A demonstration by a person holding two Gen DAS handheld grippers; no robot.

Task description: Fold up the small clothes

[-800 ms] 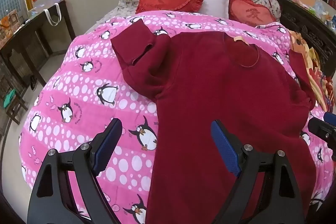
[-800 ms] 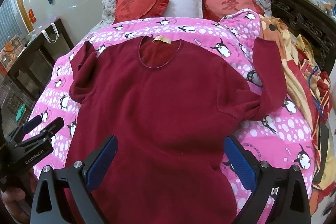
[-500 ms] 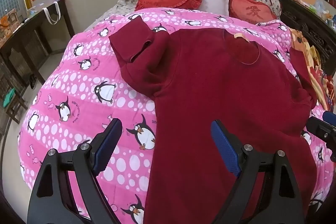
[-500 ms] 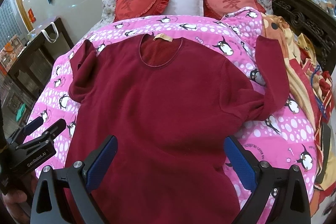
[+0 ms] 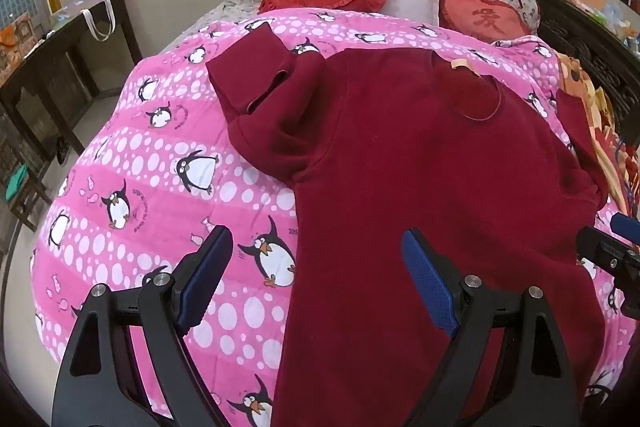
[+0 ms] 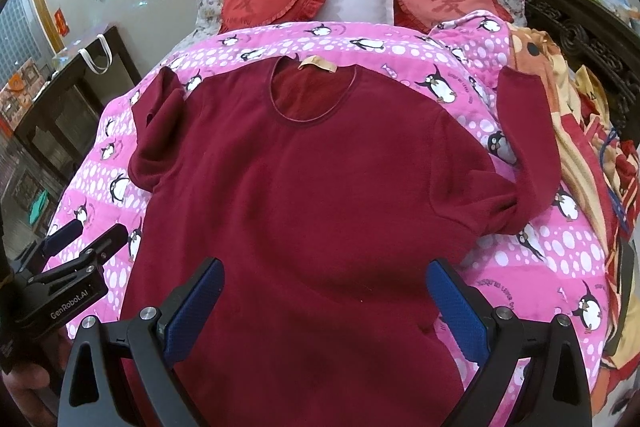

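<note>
A dark red top (image 6: 320, 187) lies flat, front up, on the pink penguin quilt (image 5: 168, 187) of the bed, collar w/ its tan label (image 6: 318, 63) at the far end, hem near. Both sleeves are bent back on themselves beside the body, not straight out.

Left gripper (image 5: 316, 275) hangs above the near left edge of the top, jaws wide, nothing between them; 1 pad is over quilt, the other over red cloth. Right gripper (image 6: 320, 303) hangs over the near middle of the top, jaws also wide and empty. No pad touches cloth yet, as far as I can tell.

What could go wrong, imo:
- Top is thick and soft, quilt under it is puffy. A pinch aimed at the edge could catch quilt along w/ the top, so the fold drags bedding.
- Pinching only the upper layer would lift the front off the back and the fold comes out lopsided.
- The left sleeve (image 5: 256, 95) is doubled over w/ its cuff open; folding the side in w/o flattening it 1st leaves a lump.
- The right sleeve (image 6: 528, 131) runs close to the patterned blanket (image 6: 576, 131) at the bed's right edge, could snag or slide off there.

Views: the left wrist cam shows the left sleeve's folded cuff up close, but only a scrap of the right sleeve. The right wrist cam shows the whole collar, both sleeves, the right-side blanket, plus the other gripper at far left and a bit of the hand (image 6: 24, 383) holding it.
</note>
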